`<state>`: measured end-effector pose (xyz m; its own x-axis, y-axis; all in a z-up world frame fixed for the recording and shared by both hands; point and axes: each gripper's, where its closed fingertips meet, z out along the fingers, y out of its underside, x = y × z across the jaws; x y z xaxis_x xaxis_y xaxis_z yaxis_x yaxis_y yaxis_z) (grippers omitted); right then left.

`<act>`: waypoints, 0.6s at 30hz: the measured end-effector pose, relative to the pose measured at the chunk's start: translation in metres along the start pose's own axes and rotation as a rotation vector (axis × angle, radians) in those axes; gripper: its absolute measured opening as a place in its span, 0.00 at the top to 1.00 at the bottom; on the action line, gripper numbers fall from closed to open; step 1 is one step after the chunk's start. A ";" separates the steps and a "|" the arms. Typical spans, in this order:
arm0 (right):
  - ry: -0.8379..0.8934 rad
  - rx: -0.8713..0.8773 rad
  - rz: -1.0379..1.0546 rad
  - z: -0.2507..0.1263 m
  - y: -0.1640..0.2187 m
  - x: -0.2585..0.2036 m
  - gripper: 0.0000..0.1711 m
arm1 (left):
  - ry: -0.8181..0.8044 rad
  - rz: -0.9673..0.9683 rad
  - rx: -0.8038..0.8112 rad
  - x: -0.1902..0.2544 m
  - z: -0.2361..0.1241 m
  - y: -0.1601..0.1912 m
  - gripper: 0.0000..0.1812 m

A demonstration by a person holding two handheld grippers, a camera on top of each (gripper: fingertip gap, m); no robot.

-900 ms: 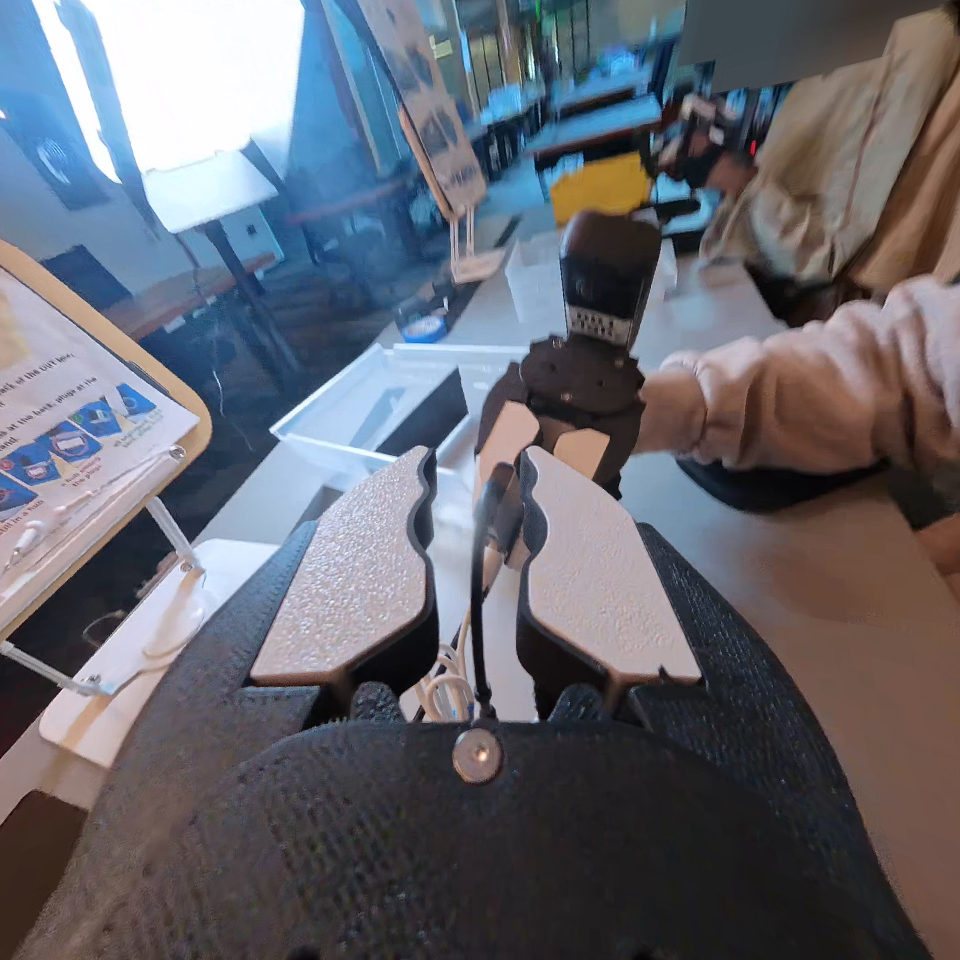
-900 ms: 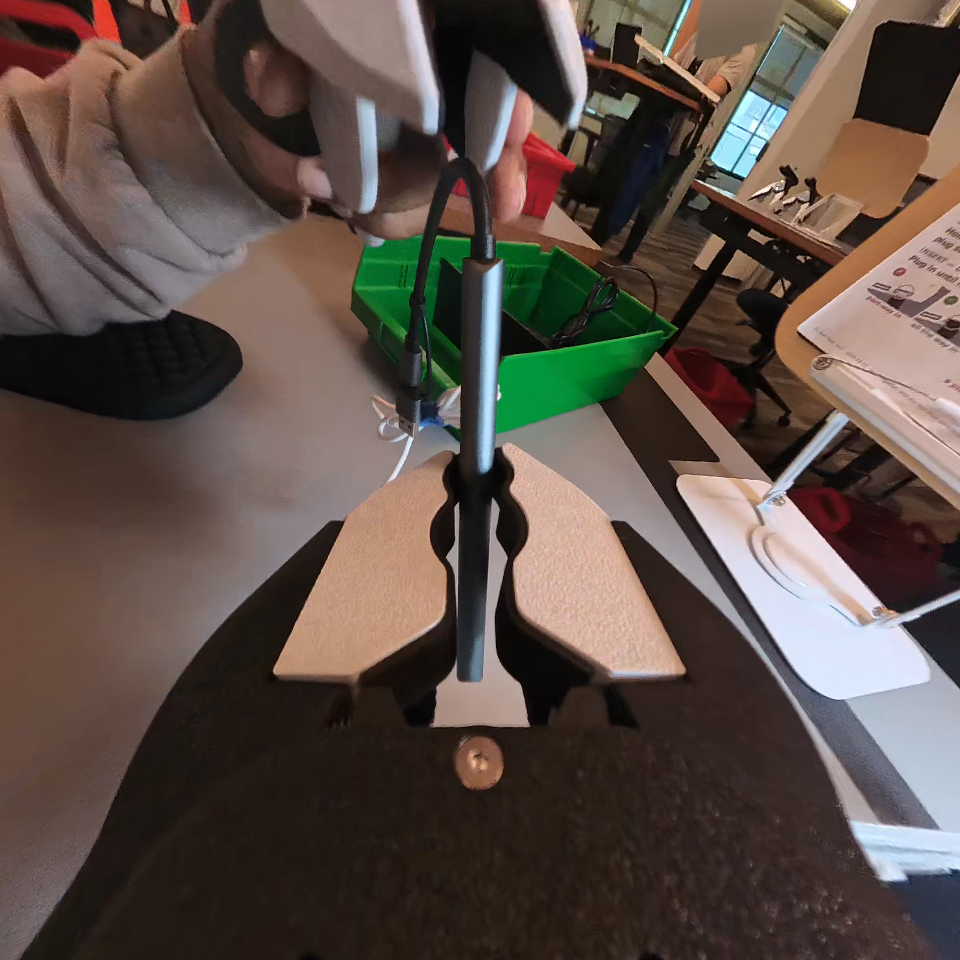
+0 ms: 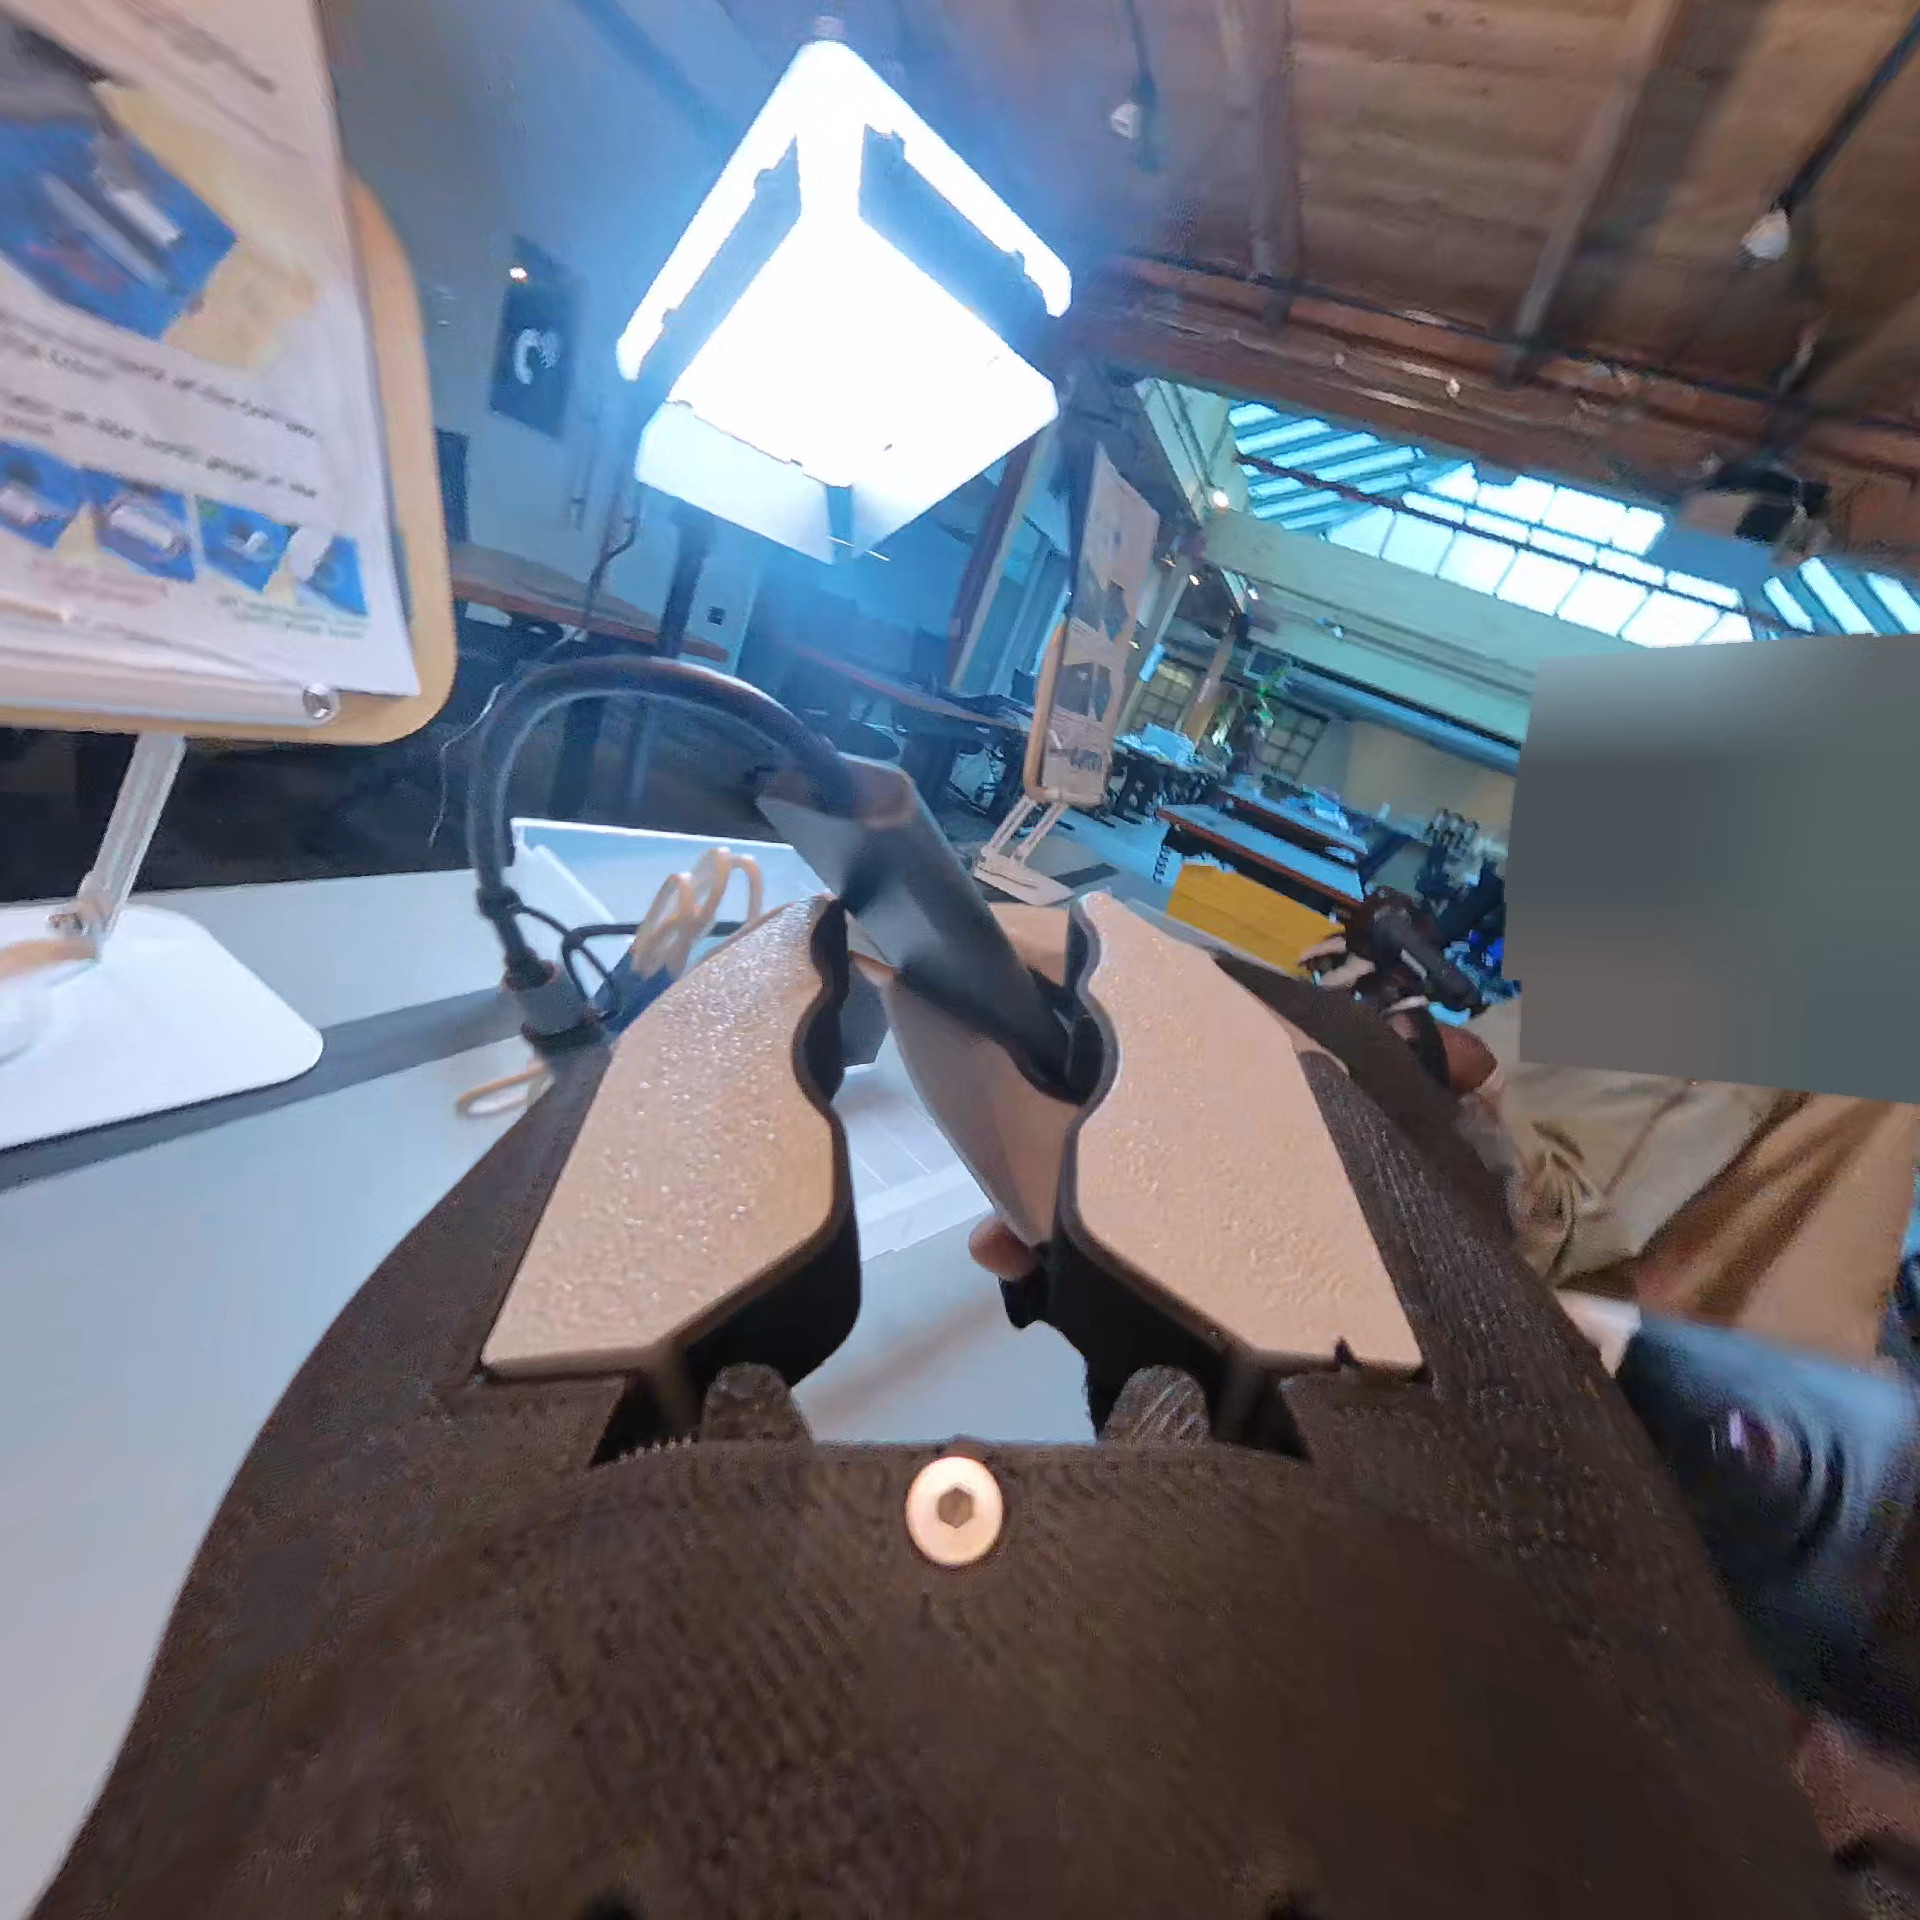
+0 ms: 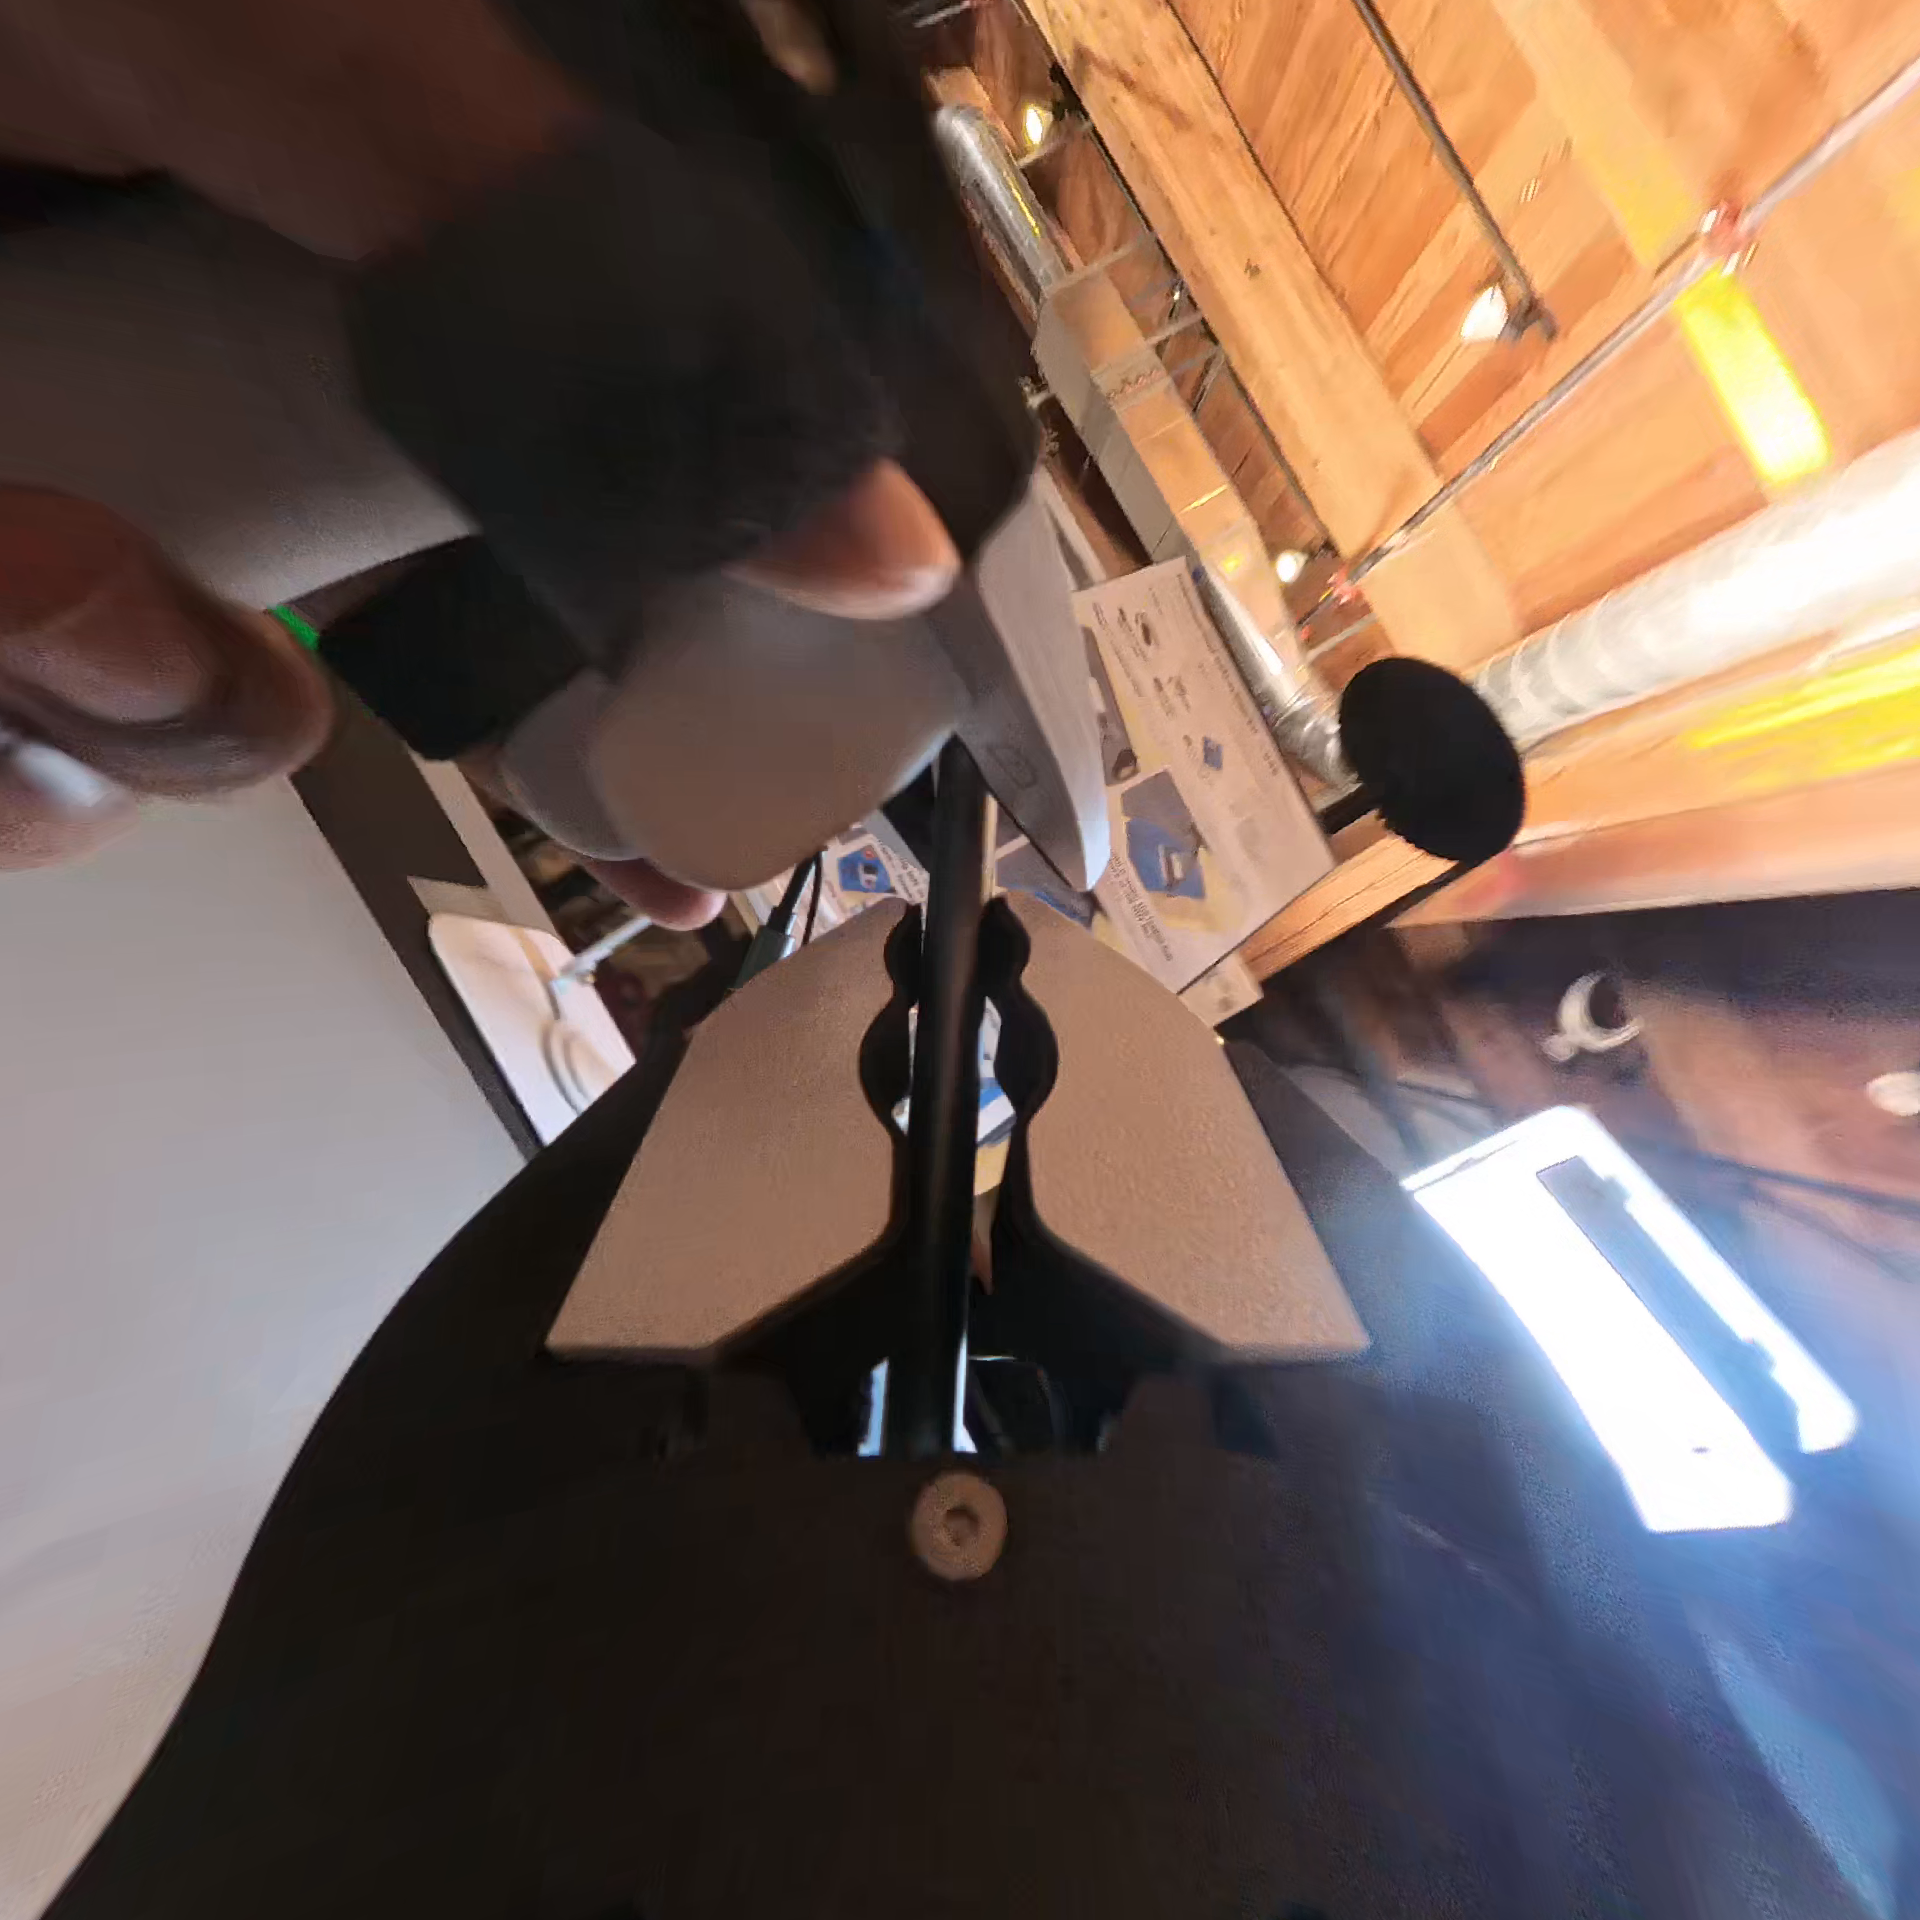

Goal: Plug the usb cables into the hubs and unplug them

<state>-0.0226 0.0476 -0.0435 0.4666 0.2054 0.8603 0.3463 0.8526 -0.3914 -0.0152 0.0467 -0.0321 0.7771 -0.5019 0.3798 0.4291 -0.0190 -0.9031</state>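
ceiling: wood beams (image 3: 1455, 156) | light: bright panel (image 3: 842, 343) | windows: skylights (image 3: 1507, 530) | table: grey (image 3: 156, 1299)

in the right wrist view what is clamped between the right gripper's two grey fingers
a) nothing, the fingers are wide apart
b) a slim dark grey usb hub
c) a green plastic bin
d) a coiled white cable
b: the right gripper has its grey fingers closed against the slim dark grey usb hub, which runs straight down the narrow gap between them.
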 end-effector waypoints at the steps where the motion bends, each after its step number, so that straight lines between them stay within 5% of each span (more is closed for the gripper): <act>1: -0.004 0.005 -0.040 -0.001 -0.001 -0.007 0.94 | -0.019 -0.043 0.007 -0.008 0.000 0.002 0.80; 8: -0.143 -0.102 -0.109 0.003 0.014 -0.052 0.92 | 0.014 -0.276 -0.088 -0.045 0.000 0.031 0.84; 18: -0.474 -0.081 0.209 -0.010 -0.016 -0.064 0.76 | 0.154 0.054 -0.203 -0.038 -0.022 -0.004 0.85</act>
<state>-0.0498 0.0161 -0.0952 0.1198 0.5779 0.8073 0.3558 0.7341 -0.5783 -0.0565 0.0470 -0.0473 0.7107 -0.6320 0.3088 0.2753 -0.1541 -0.9489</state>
